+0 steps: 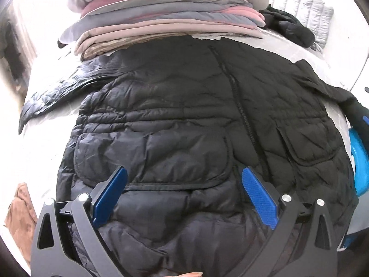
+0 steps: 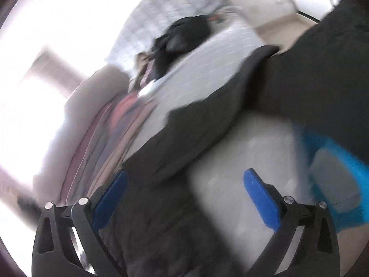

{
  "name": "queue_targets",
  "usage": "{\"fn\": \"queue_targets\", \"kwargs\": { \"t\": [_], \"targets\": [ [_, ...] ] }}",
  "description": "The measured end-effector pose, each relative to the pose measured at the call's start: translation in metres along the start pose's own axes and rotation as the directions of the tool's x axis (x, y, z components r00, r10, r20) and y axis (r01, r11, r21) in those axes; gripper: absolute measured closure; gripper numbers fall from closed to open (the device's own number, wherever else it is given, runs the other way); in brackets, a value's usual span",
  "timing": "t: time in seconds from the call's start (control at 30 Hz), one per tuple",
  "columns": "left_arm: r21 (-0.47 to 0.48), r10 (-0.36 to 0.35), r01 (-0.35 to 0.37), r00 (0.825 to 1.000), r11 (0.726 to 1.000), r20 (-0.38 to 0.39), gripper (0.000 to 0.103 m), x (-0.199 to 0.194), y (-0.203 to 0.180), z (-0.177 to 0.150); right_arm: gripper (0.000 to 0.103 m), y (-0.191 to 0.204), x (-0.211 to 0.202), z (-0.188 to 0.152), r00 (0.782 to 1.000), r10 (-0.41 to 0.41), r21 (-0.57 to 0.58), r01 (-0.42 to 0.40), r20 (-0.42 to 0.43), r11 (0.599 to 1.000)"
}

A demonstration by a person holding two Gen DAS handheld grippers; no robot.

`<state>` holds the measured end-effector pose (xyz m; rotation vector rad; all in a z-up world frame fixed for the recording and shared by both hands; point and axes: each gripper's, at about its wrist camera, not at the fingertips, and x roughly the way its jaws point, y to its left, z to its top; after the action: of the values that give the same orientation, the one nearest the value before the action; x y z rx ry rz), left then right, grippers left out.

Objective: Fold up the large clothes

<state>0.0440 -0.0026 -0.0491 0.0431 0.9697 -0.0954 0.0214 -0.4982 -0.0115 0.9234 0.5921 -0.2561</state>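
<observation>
A large black quilted puffer jacket (image 1: 184,115) lies spread front-up on the white bed, zipper running up its middle, with a sleeve stretched out to the left and another to the right. My left gripper (image 1: 184,173) is open above the jacket's lower hem, blue pads apart, holding nothing. The right wrist view is blurred by motion. My right gripper (image 2: 184,177) is open over the jacket's edge (image 2: 175,143), empty. A dark sleeve (image 2: 322,73) crosses the upper right of that view.
A tall stack of folded clothes (image 1: 166,13) stands at the far end of the bed, also in the right wrist view (image 2: 108,133). A black garment (image 1: 293,27) and a white quilted one (image 1: 297,2) lie behind. A brown cloth (image 1: 20,210) sits at left. A blue object (image 2: 334,180) is at right.
</observation>
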Motion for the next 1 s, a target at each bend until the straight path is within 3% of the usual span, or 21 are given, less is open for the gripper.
{"fn": "queue_targets", "kwargs": {
  "t": [0.1,0.2,0.3,0.43,0.47,0.5,0.57,0.6,0.7,0.77,0.93,1.0],
  "targets": [
    [0.021,-0.004,0.004,1.0,1.0,0.001,0.007,-0.001,-0.009,-0.001,0.006,-0.024,0.023,0.04,0.999,-0.031,0.069,0.031,-0.009,0.997],
    [0.044,-0.006,0.006,1.0,0.999,0.003,0.007,0.001,-0.018,0.001,0.006,-0.031,0.048,0.074,0.997,-0.08,0.066,0.081,-0.019,0.994],
    [0.069,-0.011,0.012,1.0,0.998,-0.001,0.007,0.005,-0.026,0.003,0.006,-0.03,0.076,0.095,0.985,-0.168,0.057,0.17,-0.044,0.984],
    [0.088,-0.01,0.012,1.0,0.996,-0.013,0.007,0.012,-0.03,0.006,0.008,-0.03,0.113,0.109,0.975,-0.217,0.061,0.22,-0.052,0.974],
    [0.089,-0.008,0.01,1.0,0.996,-0.016,0.007,0.014,-0.03,0.006,0.015,-0.03,0.121,0.113,0.976,-0.218,0.074,0.22,-0.027,0.973],
    [0.088,-0.007,0.009,1.0,0.996,-0.019,0.007,0.015,-0.03,0.006,0.043,-0.037,0.121,0.118,0.979,-0.201,0.087,0.202,-0.022,0.976],
    [0.08,-0.009,0.011,1.0,0.997,-0.027,0.007,0.018,-0.028,0.007,0.08,-0.054,0.128,0.127,0.982,-0.183,0.148,0.187,-0.04,0.971],
    [0.076,-0.009,0.012,0.999,0.997,-0.031,0.007,0.019,-0.027,0.007,0.089,-0.063,0.129,0.129,0.984,-0.176,0.182,0.18,-0.042,0.967],
    [0.068,-0.01,0.012,0.999,0.998,-0.037,0.007,0.022,-0.024,0.008,0.096,-0.076,0.121,0.138,0.993,-0.12,0.206,0.117,0.003,0.972],
    [0.058,-0.017,0.019,0.999,0.998,-0.038,0.007,0.021,-0.022,0.009,0.096,-0.068,0.104,0.142,0.994,-0.072,0.148,0.06,0.077,0.987],
    [0.035,-0.03,0.031,0.999,0.999,-0.036,0.007,0.02,-0.017,0.01,0.097,-0.01,0.052,0.144,0.971,0.057,-0.043,-0.049,0.23,0.998],
    [0.025,-0.041,0.042,0.998,0.999,-0.037,0.007,0.019,-0.014,0.01,0.097,0.022,0.043,0.142,0.963,0.088,-0.116,-0.06,0.254,0.991]
  ]
}}
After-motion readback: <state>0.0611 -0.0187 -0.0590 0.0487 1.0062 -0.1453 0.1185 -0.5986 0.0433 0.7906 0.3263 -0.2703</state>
